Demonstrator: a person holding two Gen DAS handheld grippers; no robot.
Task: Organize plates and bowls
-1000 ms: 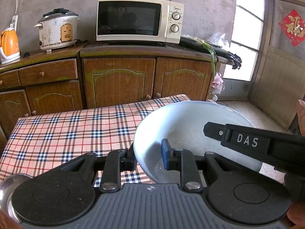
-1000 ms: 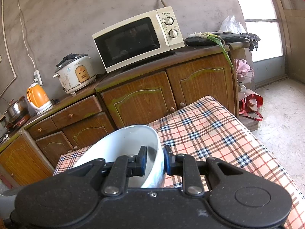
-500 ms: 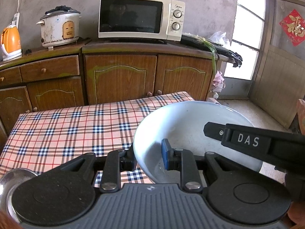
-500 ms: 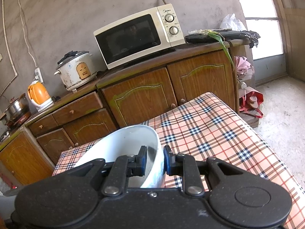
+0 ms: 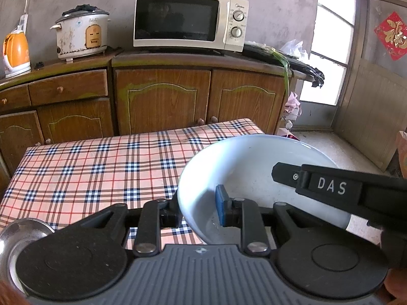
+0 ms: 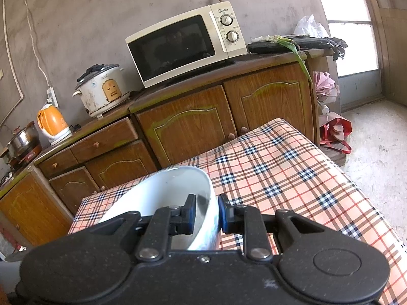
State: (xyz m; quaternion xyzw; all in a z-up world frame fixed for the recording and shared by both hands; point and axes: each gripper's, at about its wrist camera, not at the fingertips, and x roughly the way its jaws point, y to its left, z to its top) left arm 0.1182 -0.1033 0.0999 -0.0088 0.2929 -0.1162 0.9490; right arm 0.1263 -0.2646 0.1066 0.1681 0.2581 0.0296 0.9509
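Plaid-covered bench (image 5: 89, 167) before wooden cabinets (image 5: 162, 101); steel bowl (image 5: 15, 239) at its near left corner. My left hand-held gripper (image 5: 198, 208) clamps the white bowl's (image 5: 244, 167) left rim; my right hand-held gripper (image 6: 207, 214) clamps its right rim, bowl raised over the bench's right end.

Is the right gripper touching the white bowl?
Touching. The right wrist view shows the right gripper shut on the white bowl's rim, one finger inside, one outside.
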